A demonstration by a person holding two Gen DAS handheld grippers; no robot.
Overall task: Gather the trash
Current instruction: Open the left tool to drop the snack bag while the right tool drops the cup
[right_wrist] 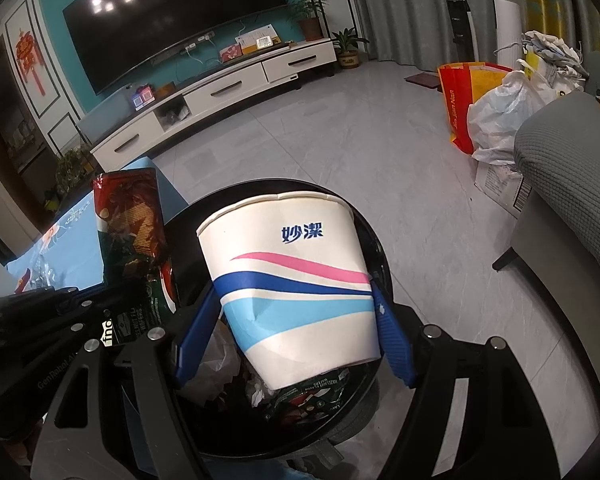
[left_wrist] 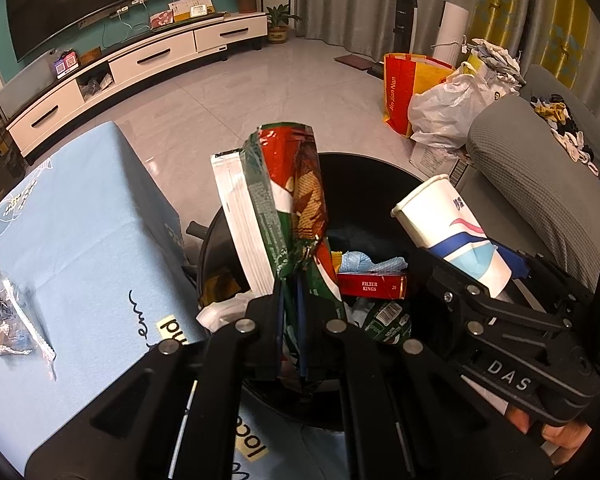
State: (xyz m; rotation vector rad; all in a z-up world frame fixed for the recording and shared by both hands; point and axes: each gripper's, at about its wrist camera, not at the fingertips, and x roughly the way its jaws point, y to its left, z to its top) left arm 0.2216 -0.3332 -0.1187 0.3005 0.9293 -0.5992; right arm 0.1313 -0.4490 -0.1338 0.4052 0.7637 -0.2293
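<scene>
The left gripper (left_wrist: 292, 312) is being seen pressed together on a green-and-red hazelnut wafer wrapper (left_wrist: 296, 208), which is being held upright with its open top pointing away, directly above the black trash bin (left_wrist: 384, 168). A flat white packet (left_wrist: 240, 228) is being pinched alongside the wrapper, touching its left side. The right gripper (right_wrist: 296, 328) is being seen clamped on a white paper cup (right_wrist: 292, 280) with pink, dark blue and light blue stripes; its blue fingers (right_wrist: 392, 336) are being pressed against both sides of the cup near the base, and the cup is being held tilted, mouth away, over the same bin. Inside the bin, a red cigarette box (left_wrist: 372, 286) marked "Filter Kings", blue crumpled paper (left_wrist: 364, 264) and another wafer wrapper (right_wrist: 308, 396) are being shown lying among other litter. Just left of the bin, a table (left_wrist: 88, 216) with a light blue cloth is being seen, carrying a clear crinkled wrapper (left_wrist: 8, 320).
</scene>
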